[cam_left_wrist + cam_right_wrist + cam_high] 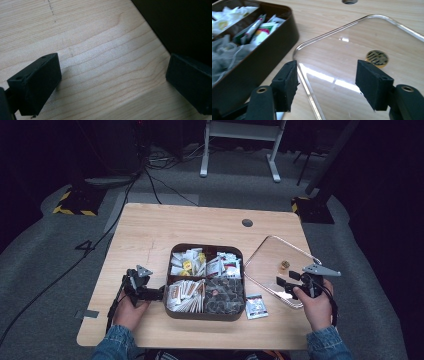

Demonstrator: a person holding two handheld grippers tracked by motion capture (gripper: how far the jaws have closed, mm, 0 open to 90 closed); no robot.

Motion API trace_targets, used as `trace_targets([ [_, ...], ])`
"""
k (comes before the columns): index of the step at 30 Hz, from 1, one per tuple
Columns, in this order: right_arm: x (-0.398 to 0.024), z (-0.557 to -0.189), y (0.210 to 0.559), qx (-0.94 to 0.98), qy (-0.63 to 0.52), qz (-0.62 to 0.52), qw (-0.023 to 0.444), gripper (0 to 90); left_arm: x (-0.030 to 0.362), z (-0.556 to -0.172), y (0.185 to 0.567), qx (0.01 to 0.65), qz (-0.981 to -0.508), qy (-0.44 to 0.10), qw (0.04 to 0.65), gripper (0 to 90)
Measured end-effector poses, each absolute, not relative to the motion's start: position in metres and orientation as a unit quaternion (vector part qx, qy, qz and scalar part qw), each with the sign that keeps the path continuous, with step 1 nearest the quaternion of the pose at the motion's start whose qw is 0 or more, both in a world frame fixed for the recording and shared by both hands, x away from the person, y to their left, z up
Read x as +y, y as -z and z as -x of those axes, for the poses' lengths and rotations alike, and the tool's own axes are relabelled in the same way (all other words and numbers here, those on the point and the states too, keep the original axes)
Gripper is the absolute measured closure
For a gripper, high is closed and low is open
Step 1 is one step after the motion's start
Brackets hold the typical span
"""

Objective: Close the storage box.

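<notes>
A brown compartment box (205, 281) sits at the centre of the desk (150, 230), packed with sachets and tea bags sorted into four sections. Its clear lid (280, 267) is laid flat on the desk at about three o'clock from the box, apart from it, so that the contents are left open for picking; a small brass knob (284, 265) marks the lid's middle. One sachet (256, 306) is left lying on the desk at roughly five o'clock from the box, just beside its corner.

The right claw (284, 285) is held over the near edge of the lid, its jaws standing well apart with nothing between them; in the right gripper view the lid's rim (308, 82) passes under the gap untouched. The left claw (161, 293) is kept at nine o'clock against the box's side, jaws spread wide and empty over bare wood (105, 65), seemingly placed there to steady the box.
</notes>
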State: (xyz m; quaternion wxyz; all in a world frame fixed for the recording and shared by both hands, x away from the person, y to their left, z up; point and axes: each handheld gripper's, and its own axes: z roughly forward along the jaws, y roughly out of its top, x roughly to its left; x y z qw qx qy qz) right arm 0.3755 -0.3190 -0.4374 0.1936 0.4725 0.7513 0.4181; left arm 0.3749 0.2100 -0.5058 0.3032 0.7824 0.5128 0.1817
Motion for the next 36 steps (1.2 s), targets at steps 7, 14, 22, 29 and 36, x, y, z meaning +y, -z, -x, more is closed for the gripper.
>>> trace_targets([
  [7, -0.326, -0.4, 0.442, 0.749, -0.393, -0.488, 0.217, 28.6, 0.21, -0.375, 0.506, 0.513, -0.783, -0.182, 0.303, 0.3],
  [14, -0.336, -0.422, 0.454, 0.74, -0.357, -0.519, 0.236, 24.6, 0.21, -0.374, 0.506, 0.513, -0.782, -0.183, 0.304, 0.3],
  [22, -0.344, -0.442, 0.471, 0.736, -0.321, -0.547, 0.237, 24.1, 0.21, -0.374, 0.506, 0.513, -0.782, -0.181, 0.303, 0.3],
  [29, -0.343, -0.452, 0.483, 0.74, -0.303, -0.554, 0.232, 27.5, 0.21, -0.374, 0.506, 0.513, -0.782, -0.181, 0.303, 0.3],
  [36, -0.341, -0.459, 0.491, 0.747, -0.295, -0.547, 0.235, 34.8, 0.21, -0.374, 0.506, 0.513, -0.782, -0.181, 0.303, 0.3],
])
